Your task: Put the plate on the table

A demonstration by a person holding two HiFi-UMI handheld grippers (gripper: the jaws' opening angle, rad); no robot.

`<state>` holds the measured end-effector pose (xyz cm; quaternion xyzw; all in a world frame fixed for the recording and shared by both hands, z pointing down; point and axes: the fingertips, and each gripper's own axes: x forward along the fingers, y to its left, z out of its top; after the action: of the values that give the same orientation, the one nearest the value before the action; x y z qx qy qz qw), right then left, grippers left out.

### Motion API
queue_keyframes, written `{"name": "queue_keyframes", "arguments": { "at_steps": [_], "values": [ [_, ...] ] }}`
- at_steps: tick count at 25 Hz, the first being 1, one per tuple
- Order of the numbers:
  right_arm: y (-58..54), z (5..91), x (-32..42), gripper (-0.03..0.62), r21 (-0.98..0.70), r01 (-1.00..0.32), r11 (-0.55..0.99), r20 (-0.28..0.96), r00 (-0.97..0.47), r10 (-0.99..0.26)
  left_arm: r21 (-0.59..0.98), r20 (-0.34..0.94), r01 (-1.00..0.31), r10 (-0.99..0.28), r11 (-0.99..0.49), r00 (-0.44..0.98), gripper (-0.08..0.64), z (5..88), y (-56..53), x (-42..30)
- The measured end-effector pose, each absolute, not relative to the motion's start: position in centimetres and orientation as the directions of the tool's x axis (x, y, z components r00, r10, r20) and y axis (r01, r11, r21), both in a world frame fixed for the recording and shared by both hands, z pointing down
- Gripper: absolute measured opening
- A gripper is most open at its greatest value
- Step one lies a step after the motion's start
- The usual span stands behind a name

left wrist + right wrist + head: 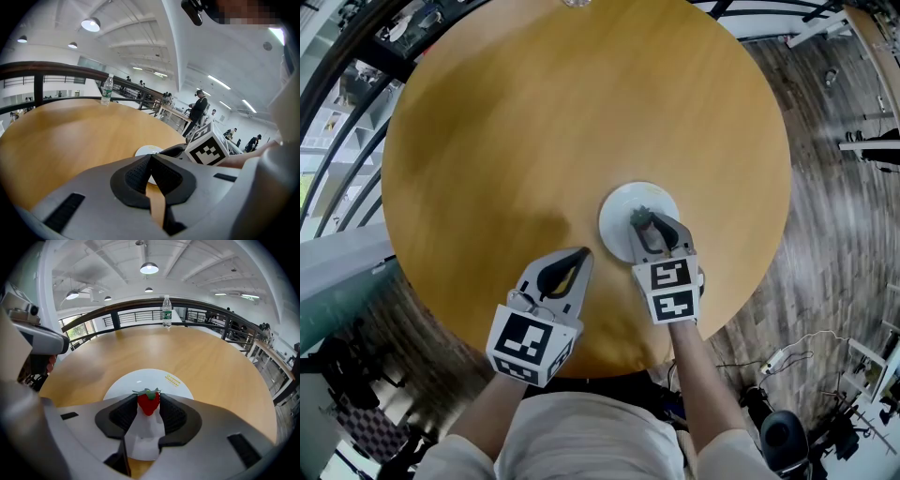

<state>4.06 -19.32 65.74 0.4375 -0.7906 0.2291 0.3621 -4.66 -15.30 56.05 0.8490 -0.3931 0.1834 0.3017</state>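
"Round wooden table [534, 112], a railing behind it, a water bottle [166, 311] standing at its far edge. So what is the right gripper [148, 397] doing?"

"It is clenched on a strawberry [148, 405]: both pads touch the red fruit, its leaves just above them. Right beneath the tips lies the plate [140, 380], white and bare except for a small yellow mark near its far rim."

"And the plate itself, is it held?"

"No. It sits flat on the table, towards the person's edge (nothing touches its rim). As the task is worded, that part looks done."

"Then what is left?"

"For the plate, nothing that shows. The berry hangs over it, so setting it down there seems the likely step, though that is only a guess."

"The left gripper [150, 157]?"

"Its tips are pressed together on nothing. It hovers over bare wood beside the plate, near the table's edge, apart from the right one."
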Motion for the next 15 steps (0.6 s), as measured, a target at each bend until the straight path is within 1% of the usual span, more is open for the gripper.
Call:
{"name": "queue_keyframes", "arguments": {
  "at_steps": [7, 15],
  "values": [
    [-19.2, 65.6, 4.1, 0.19, -0.048, -0.858, 0.512, 0.774, -0.356, -0.524, 0.365, 0.545, -0.781, -0.563, -0.507, 0.621, 0.023, 55.8, -15.1, -4.8],
    [-19.1, 64.1, 4.6, 0.195, -0.042, -0.864, 0.502, 0.759, -0.354, -0.547, 0.354, 0.539, -0.779, -0.568, -0.518, 0.622, 0.023, 54.9, -14.6, -4.5]
  ]
}}
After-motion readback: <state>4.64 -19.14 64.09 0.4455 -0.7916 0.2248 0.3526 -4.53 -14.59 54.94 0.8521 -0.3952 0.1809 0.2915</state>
